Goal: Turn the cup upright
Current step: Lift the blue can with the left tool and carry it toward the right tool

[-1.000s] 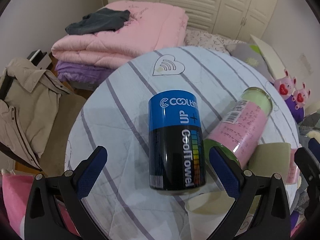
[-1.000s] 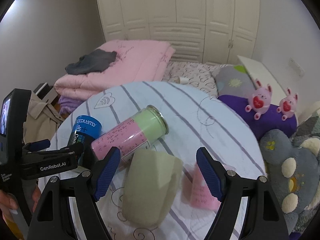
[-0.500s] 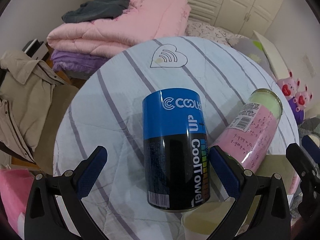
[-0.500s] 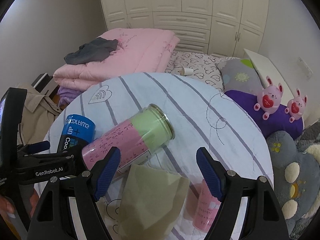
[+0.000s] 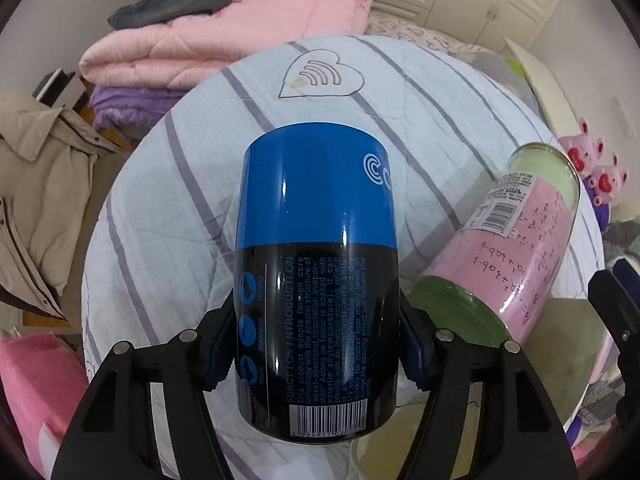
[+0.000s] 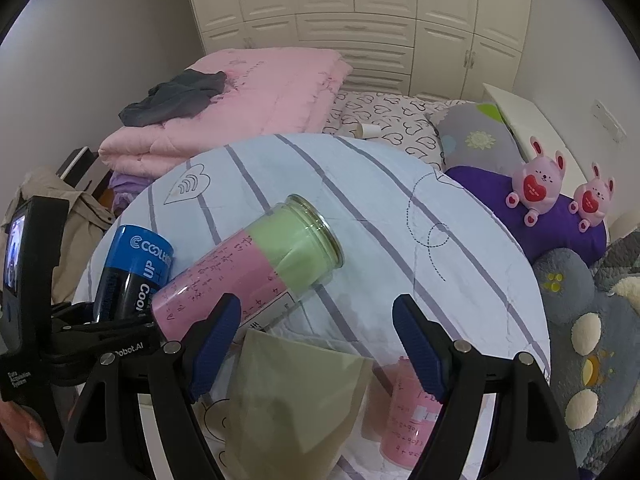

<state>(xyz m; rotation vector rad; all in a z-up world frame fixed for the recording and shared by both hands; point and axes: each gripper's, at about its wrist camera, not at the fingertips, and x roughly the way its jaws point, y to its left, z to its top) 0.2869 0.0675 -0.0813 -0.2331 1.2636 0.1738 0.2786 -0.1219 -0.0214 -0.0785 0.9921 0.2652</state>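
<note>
A blue and black CoolTowel cup point(image 5: 318, 280) fills the left wrist view, its blue end pointing away. My left gripper point(image 5: 316, 344) is shut on its black lower part, one pad on each side. The cup also shows at the left of the right wrist view point(image 6: 134, 272), tilted, with the left gripper point(image 6: 120, 332) on it. My right gripper point(image 6: 316, 344) is open and empty above an olive cup point(image 6: 296, 404) lying near the table's front.
A glass jar with pink and green wrap point(image 6: 256, 272) lies on its side beside the blue cup on the round striped table point(image 6: 400, 208). A small pink cup point(image 6: 408, 412) stands at the front right. Folded bedding point(image 6: 248, 92) and plush toys point(image 6: 540, 184) surround the table.
My left gripper has moved in and closed on the blue cup, which has turned about its axis. The right gripper has drawn back a little and stays open.
</note>
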